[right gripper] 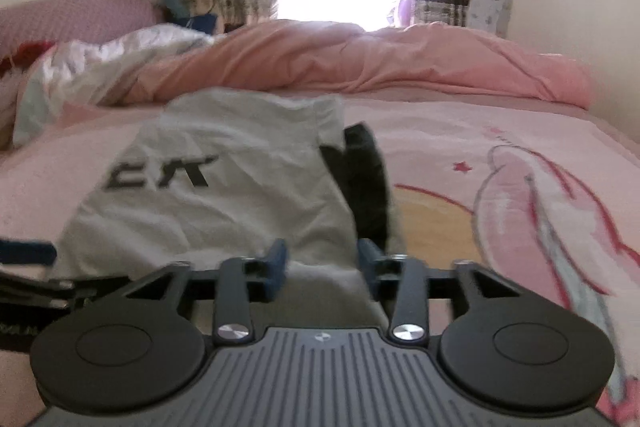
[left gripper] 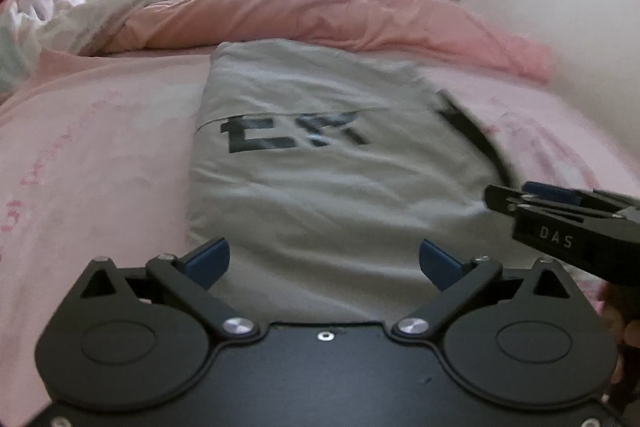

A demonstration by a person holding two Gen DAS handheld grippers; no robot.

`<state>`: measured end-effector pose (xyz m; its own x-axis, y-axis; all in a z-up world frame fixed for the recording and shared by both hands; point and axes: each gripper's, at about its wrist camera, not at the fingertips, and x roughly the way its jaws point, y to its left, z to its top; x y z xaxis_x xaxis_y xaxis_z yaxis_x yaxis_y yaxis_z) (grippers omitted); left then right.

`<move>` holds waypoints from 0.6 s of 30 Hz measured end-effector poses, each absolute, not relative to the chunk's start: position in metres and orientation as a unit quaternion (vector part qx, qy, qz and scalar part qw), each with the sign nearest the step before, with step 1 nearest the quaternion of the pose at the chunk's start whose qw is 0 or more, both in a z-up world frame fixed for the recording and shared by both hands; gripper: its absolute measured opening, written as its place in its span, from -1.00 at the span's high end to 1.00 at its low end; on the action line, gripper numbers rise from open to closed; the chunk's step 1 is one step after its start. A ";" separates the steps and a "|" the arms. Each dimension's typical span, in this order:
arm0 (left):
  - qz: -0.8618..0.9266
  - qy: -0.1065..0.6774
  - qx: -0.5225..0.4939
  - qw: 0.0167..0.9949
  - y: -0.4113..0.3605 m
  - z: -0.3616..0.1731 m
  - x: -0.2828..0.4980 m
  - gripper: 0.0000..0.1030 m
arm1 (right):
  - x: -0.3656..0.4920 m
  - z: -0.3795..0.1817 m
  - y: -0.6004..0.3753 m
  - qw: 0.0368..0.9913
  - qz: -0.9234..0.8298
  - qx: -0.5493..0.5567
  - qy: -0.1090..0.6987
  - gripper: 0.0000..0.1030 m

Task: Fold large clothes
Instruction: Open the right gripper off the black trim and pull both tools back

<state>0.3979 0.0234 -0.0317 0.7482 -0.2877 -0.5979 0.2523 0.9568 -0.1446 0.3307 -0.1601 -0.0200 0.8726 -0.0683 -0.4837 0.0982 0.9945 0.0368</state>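
Left wrist: "DAS" on right claw (left gripper: 496, 197); both claws agape over grey garment (left gripper: 320, 167).

left hand-held gripper (left gripper: 324, 261): jaws wide, empty | grey garment (left gripper: 320, 179): folded on pink bedsheet (left gripper: 100, 155)

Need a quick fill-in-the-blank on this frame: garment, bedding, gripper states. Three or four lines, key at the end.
1. The folded garment is ____ in colour with dark lettering.
2. It lies on a ____ bedsheet.
3. The left gripper has its jaws ____, with nothing clamped between them.
4. A rumpled pink duvet lies between the garment and the ____, which is bright with daylight.

Missing words: grey; pink; open; window
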 end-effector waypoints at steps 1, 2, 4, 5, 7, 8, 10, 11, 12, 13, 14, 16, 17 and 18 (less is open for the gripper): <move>-0.145 0.316 -0.033 0.937 0.026 -0.023 0.385 -1.00 | 0.316 -0.010 -0.161 0.969 -0.051 0.035 0.240 -0.56; -0.145 0.306 -0.036 0.940 0.028 -0.015 0.372 -1.00 | 0.303 -0.003 -0.161 0.970 -0.055 0.034 0.233 -0.63; -0.141 0.282 -0.027 0.949 0.031 0.005 0.339 -1.00 | 0.270 0.014 -0.158 0.973 -0.063 0.016 0.221 -0.74; -0.134 0.275 -0.020 0.952 0.031 0.013 0.322 -1.00 | 0.255 0.021 -0.155 0.974 -0.065 0.003 0.217 -0.77; -0.116 0.283 -0.001 0.952 0.030 0.027 0.296 -1.00 | 0.221 0.033 -0.149 0.976 -0.067 -0.023 0.207 -0.81; -0.106 0.291 0.010 0.951 0.029 0.032 0.284 -1.00 | 0.207 0.038 -0.147 0.976 -0.068 -0.033 0.204 -0.83; -0.075 0.289 0.023 0.954 0.029 0.042 0.253 -1.00 | 0.179 0.047 -0.143 0.975 -0.069 -0.049 0.204 -0.83; -0.068 0.281 0.027 0.957 0.028 0.045 0.239 -1.00 | 0.165 0.049 -0.142 0.976 -0.069 -0.053 0.201 -0.83; -0.063 0.274 0.030 0.959 0.029 0.047 0.226 -1.00 | 0.155 0.051 -0.141 0.976 -0.069 -0.054 0.201 -0.83; -0.059 0.269 0.031 0.961 0.029 0.048 0.211 -1.00 | 0.144 0.052 -0.140 0.976 -0.070 -0.054 0.201 -0.83; -0.055 0.268 0.028 0.961 0.030 0.049 0.201 -1.00 | 0.136 0.052 -0.141 0.976 -0.071 -0.050 0.200 -0.83; -0.057 0.268 0.018 0.961 0.034 0.048 0.176 -1.00 | 0.123 0.051 -0.141 0.976 -0.075 -0.035 0.203 -0.83; -0.057 0.271 0.011 0.961 0.036 0.048 0.169 -1.00 | 0.119 0.050 -0.142 0.975 -0.075 -0.025 0.207 -0.83; -0.056 0.275 0.006 0.960 0.038 0.047 0.165 -1.00 | 0.117 0.049 -0.141 0.975 -0.074 -0.017 0.211 -0.83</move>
<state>0.1648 0.0376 0.0471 0.8422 -0.1047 -0.5290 0.1112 0.9936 -0.0196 0.1167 -0.1414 0.0490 0.9002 -0.1513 -0.4083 0.1374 0.9885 -0.0634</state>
